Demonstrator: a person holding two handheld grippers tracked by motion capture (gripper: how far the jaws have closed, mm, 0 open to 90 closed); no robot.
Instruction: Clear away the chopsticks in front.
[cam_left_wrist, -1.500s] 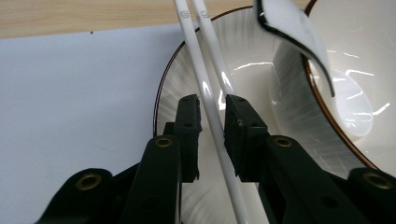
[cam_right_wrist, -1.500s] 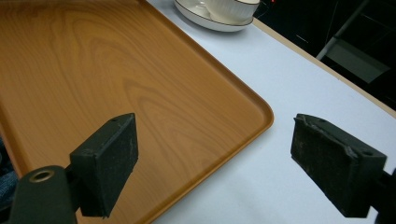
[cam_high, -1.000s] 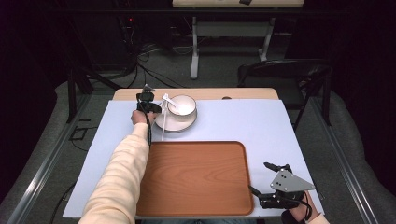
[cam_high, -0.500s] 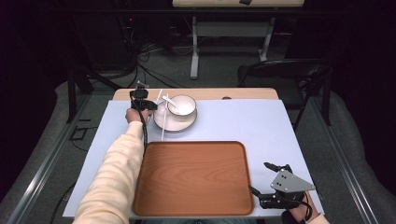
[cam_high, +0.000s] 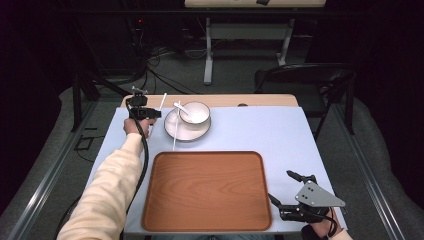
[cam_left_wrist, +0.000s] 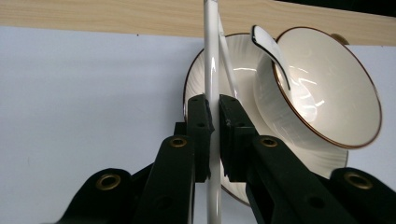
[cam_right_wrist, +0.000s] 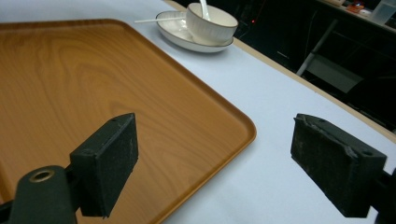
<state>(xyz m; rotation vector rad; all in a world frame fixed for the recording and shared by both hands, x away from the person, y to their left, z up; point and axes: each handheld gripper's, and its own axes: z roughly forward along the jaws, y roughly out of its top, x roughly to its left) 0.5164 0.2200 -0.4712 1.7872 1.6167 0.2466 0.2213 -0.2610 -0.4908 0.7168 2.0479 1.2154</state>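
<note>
My left gripper (cam_left_wrist: 212, 135) is shut on a thin white chopstick (cam_left_wrist: 212, 56), which stands upright between the pads. In the high view that gripper (cam_high: 150, 113) hovers left of the saucer, and the held chopstick (cam_high: 162, 100) sticks up beside it. A second white chopstick (cam_high: 175, 132) lies across the white saucer (cam_high: 172, 129). On the saucer stands a gold-rimmed white bowl (cam_high: 196, 114) with a white spoon (cam_high: 181, 107) in it. My right gripper (cam_high: 281, 186) stands open by the tray's near right corner, with nothing between its pads (cam_right_wrist: 109, 156).
A wooden tray (cam_high: 207, 192) lies bare at the front middle of the pale blue table top (cam_high: 265, 130). The table's wooden far edge (cam_high: 260, 100) runs just behind the saucer. A dark chair (cam_high: 300, 80) stands beyond the table.
The left hand has drawn to the left, away from the saucer, and risen a little with the chopstick in its jaws. The right gripper has kept still.
</note>
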